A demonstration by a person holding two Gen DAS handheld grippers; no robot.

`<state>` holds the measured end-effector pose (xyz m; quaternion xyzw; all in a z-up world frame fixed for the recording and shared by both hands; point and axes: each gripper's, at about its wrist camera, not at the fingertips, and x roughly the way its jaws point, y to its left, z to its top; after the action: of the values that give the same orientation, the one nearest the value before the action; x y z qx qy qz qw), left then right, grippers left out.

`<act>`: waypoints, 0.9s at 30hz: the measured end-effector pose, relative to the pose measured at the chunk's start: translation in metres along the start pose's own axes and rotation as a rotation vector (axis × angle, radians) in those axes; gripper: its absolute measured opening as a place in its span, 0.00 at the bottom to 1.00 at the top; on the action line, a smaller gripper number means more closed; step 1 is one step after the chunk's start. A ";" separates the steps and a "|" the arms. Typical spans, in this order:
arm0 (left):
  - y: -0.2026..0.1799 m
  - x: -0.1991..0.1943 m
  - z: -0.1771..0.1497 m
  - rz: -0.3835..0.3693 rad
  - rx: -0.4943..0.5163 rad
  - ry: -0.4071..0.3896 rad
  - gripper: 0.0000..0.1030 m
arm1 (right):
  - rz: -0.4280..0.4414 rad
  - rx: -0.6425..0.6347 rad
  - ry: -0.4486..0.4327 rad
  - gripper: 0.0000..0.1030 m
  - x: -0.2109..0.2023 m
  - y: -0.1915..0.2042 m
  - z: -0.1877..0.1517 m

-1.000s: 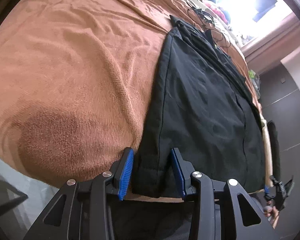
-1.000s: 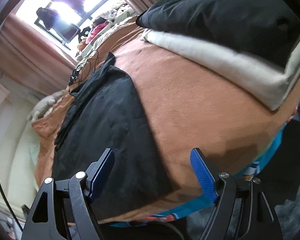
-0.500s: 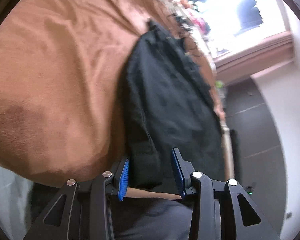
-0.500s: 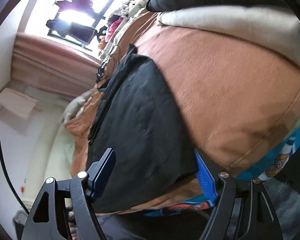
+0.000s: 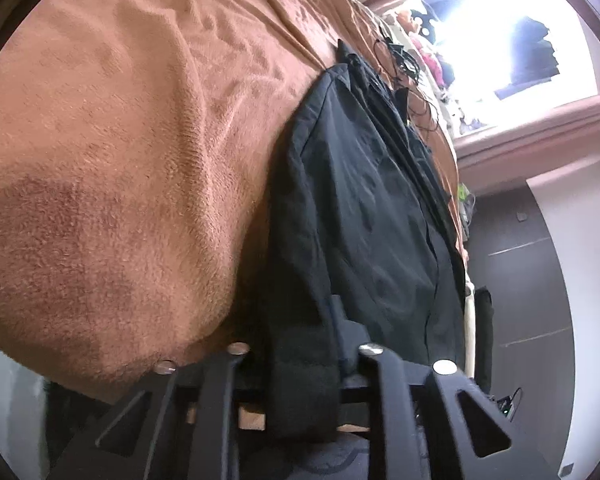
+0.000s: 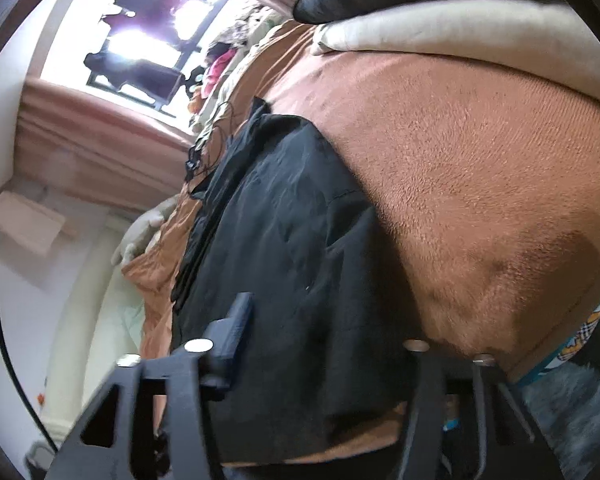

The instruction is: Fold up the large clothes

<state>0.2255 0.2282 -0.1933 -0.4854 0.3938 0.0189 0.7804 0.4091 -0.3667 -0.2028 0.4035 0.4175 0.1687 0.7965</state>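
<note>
Left gripper (image 5: 300, 320): fingers closing, black jacket (image 5: 364, 208) hem pinched between them. Right gripper (image 6: 324, 344): fingers closing, other hem corner between them; contact unclear. Jacket lies flat along the bed's near edge on brown blanket (image 5: 132, 160).

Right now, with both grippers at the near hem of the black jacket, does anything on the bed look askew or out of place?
Nothing looks spilled or damaged. The black jacket lies fairly flat on the brown blanket. The only oddity is a tangle of black cables on the bed by the jacket's far end. Both grippers' jaws are closing with hem fabric between them.
</note>
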 end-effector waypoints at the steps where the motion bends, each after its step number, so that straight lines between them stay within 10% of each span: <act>1: 0.001 0.000 0.000 0.001 -0.009 -0.002 0.14 | -0.011 0.007 0.004 0.14 0.003 0.000 0.001; 27: -0.028 -0.145 -0.014 -0.149 0.009 -0.235 0.02 | 0.157 -0.138 -0.079 0.04 -0.104 0.110 -0.023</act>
<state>0.1290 0.2538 -0.0837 -0.5042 0.2624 0.0159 0.8226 0.3360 -0.3500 -0.0692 0.3853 0.3404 0.2428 0.8226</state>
